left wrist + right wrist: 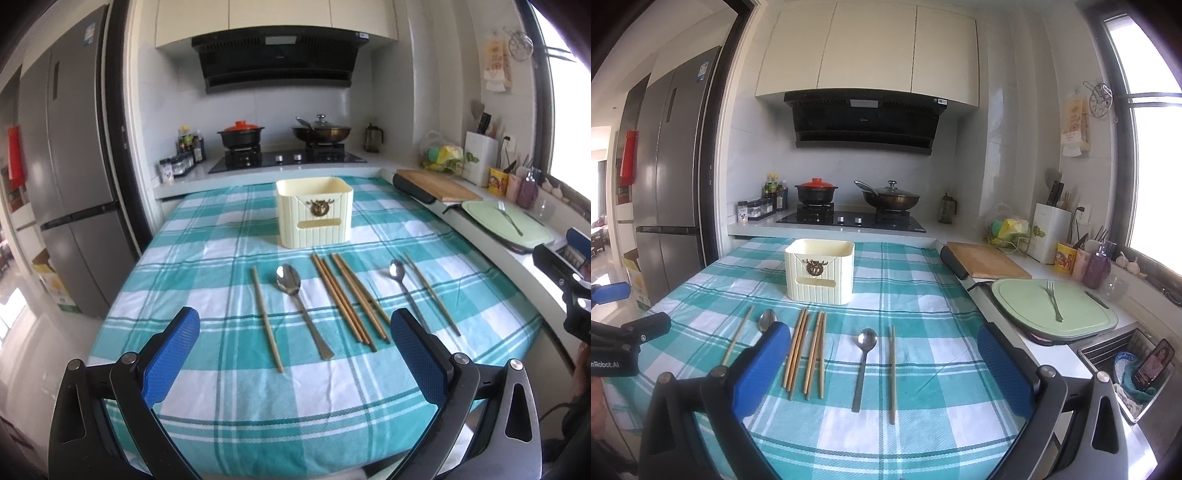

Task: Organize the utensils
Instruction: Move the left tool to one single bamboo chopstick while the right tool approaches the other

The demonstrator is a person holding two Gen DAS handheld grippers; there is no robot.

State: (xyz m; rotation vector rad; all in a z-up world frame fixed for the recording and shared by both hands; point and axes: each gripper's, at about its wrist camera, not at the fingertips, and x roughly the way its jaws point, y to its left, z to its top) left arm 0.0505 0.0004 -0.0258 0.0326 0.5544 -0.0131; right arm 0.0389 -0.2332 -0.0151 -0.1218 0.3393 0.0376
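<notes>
Left wrist view: we hold our left tool [295, 332] released and empty above the near edge of the checked surface [207, 258], its blue pads spread wide. Our right tool [879, 354] hangs beside it, likewise released and holding nothing. Nothing has yet been sorted, by our reading: the cream holder [314, 212] stands toward the far edge of the surface and looks empty, though we cannot see to its bottom. All the utensils lie in a loose row in front of it, toward us. From the left edge we count a single chopstick [266, 317], a large spoon [301, 302], a bundle of chopsticks [349, 299], a smaller spoon [406, 291] and another lone chopstick [432, 295] nearest the right edge. We judge the whole job still ahead: each piece must be picked up and dropped into the holder.
</notes>
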